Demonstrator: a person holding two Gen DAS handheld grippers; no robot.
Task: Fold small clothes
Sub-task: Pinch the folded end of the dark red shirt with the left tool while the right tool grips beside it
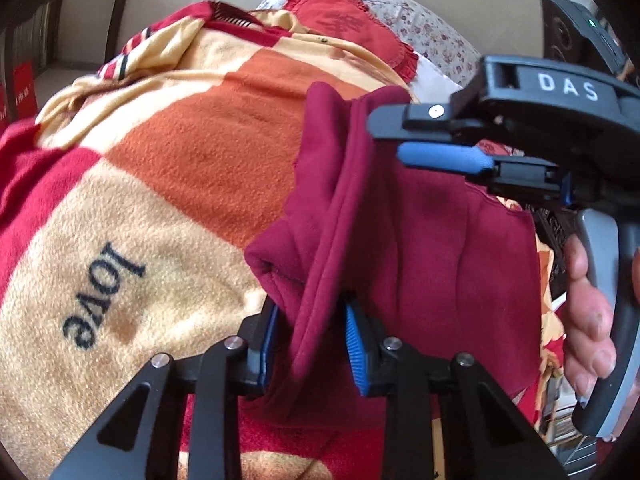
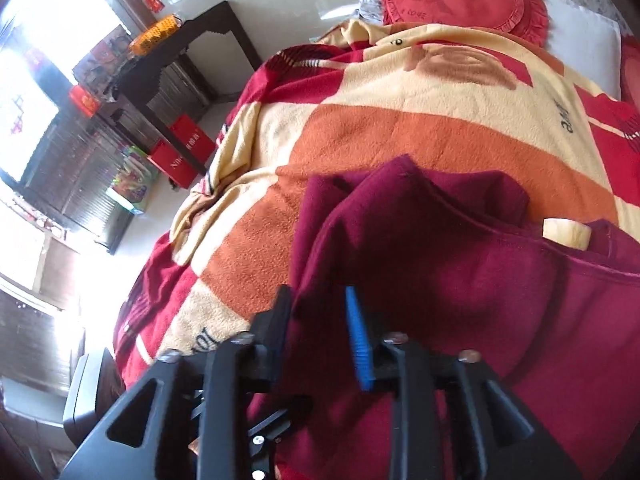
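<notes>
Closest to me, my left tongs (image 1: 310,344) are clamped on a thick fold of the dark red garment (image 1: 420,240), with the cloth squeezed between the two blue pads (image 1: 356,348). The tongs point forward and a bit up, and the cloth rises from them in a tall ridge. My right tongs (image 2: 320,332) also have the dark red garment (image 2: 440,280) between their fingers, and they look closed on it, though the cloth hides the left finger's pad. In the left view I see the right tongs (image 1: 404,136) from the side, reaching in from the right at the top corner of the cloth, and the person's right hand (image 1: 588,320) is wrapped around the grey handle (image 1: 604,280). I count one garment, two tongs and one hand. The garment is lifted partly off the bed, above a blanket (image 1: 168,168) with orange, cream and red squares and the word "love" on it. A pale tag (image 2: 566,234) shows at the garment's edge. Farther back lies one red heart-shaped pillow (image 2: 460,0) at the head of the bed. Beyond the bed stand a dark side table (image 2: 188,52) and two red boxes (image 2: 182,152) on the floor.
</notes>
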